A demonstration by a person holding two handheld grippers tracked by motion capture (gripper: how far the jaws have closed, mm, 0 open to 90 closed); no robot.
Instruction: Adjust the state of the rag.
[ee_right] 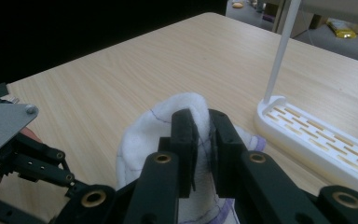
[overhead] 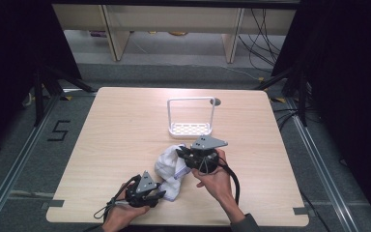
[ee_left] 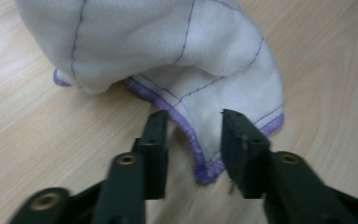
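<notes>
Here, white cloth (overhead: 170, 166), purple-hemmed, bunched up

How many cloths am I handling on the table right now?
1. The white cloth lies at the near middle of the table, bunched between both tools; folds could hide a second layer, but only one purple-hemmed piece shows.
</notes>
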